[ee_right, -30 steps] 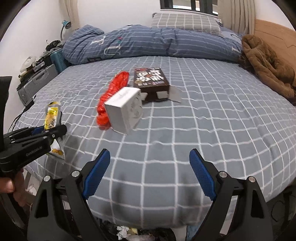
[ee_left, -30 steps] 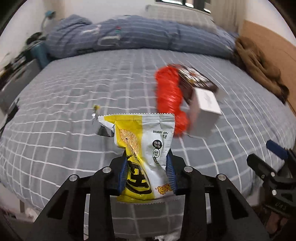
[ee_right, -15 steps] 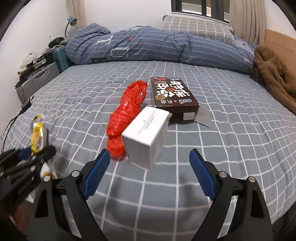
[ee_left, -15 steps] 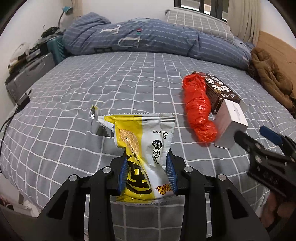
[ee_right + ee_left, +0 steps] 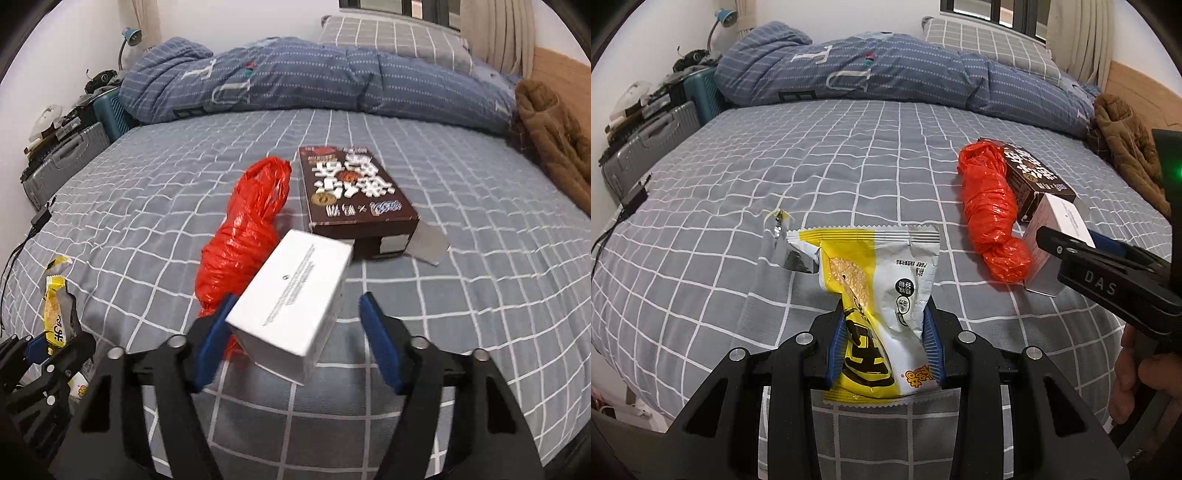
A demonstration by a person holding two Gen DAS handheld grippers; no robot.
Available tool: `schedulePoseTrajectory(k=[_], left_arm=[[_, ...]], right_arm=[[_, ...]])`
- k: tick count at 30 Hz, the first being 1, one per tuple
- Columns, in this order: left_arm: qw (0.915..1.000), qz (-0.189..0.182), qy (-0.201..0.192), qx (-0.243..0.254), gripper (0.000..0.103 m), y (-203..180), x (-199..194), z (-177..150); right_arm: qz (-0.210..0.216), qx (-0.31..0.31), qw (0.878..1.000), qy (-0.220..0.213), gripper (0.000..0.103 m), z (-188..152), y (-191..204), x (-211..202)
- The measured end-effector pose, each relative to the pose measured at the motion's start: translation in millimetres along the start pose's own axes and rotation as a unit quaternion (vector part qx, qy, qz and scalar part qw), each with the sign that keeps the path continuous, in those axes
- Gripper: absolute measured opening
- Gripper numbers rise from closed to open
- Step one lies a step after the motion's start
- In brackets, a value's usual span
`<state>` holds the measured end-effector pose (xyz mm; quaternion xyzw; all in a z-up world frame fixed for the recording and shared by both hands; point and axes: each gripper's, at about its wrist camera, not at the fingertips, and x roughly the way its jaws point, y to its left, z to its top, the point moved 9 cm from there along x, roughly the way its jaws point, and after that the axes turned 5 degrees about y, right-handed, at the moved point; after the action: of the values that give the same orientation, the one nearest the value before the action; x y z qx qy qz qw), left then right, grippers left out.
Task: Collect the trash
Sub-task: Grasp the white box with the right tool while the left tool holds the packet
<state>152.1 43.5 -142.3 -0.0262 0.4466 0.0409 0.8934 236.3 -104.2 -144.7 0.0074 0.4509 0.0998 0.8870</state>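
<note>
Closing my right gripper (image 5: 293, 341) on the white box (image 5: 295, 299): the jaws are narrowing with the box's near end between them, the left pad at its edge, the right pad not yet touching, so no grip so far.

Item, left gripper (image 5: 884, 343): clenched on the yellow snack wrapper (image 5: 877, 295), both blue pads pressed into its lower half, its torn top standing free above the fingers.

Item, white box: the landmark for what follows; it lies on the grey checked bedspread (image 5: 461, 295), tilted against its neighbours.

Item, red plastic bag (image 5: 247, 236): twisted into a roll, touching the white box on the left.

Item, brown carton (image 5: 354, 192): flat, just behind the white box, one end flap open.

Item, blue duvet (image 5: 295, 81): bunched well behind the white box, at the head of the bed.

Step in hand, as I judge it: second pickup, first piece already secured. The next move calls for both pads to seat squarely on the box's sides without nudging the bag, then a lift. No bin shows in either view.
</note>
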Motion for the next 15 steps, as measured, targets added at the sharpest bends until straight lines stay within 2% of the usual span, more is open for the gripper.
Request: schedulePoseTrajectory(k=[1, 5, 15], left_arm=[[1.0, 0.0, 0.0, 0.001, 0.035, 0, 0, 0], [1.0, 0.0, 0.0, -0.002, 0.035, 0, 0, -1], [0.9999, -0.008, -0.009, 0.002, 0.035, -7, -10, 3]], right_arm=[[0.003, -0.002, 1.0, -0.001, 0.05, 0, 1, -1], [0.008, 0.002, 1.0, -0.007, 0.044, 1, -1, -7], [0.01, -0.012, 0.999, -0.05, 0.042, 7, -2, -49]])
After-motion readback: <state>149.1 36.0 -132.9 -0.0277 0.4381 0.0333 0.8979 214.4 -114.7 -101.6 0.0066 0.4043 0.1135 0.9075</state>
